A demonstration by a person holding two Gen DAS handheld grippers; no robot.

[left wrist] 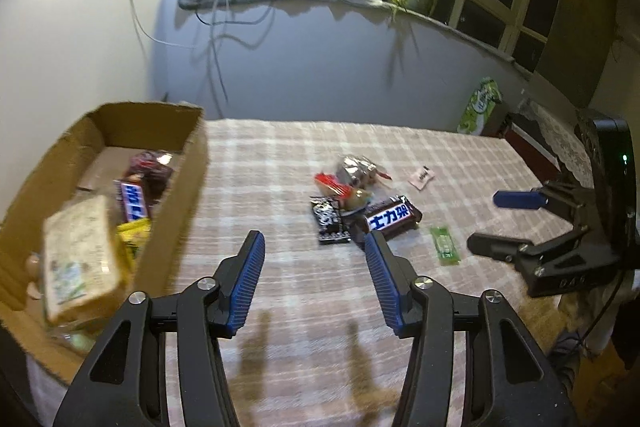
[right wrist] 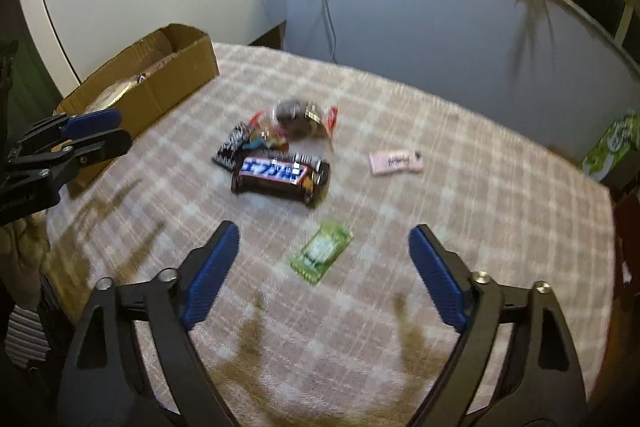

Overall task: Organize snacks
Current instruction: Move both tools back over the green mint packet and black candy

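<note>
Snack packets, among them a brown chocolate bar (right wrist: 280,177) and a green sachet (right wrist: 321,251), lie on the checked tablecloth (right wrist: 460,227) beside a brown cardboard box (left wrist: 120,131); left gripper (left wrist: 314,247) and right gripper (right wrist: 324,237) both gape wide, empty.

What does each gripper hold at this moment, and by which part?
Nothing is held. The left gripper and the right gripper both have their jaws open and empty above the table; the green packet lies untouched under the right one.

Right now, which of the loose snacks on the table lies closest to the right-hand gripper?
The small green packet, alone just ahead of the open right gripper. The Snickers bar and pink packet lie farther off.
</note>
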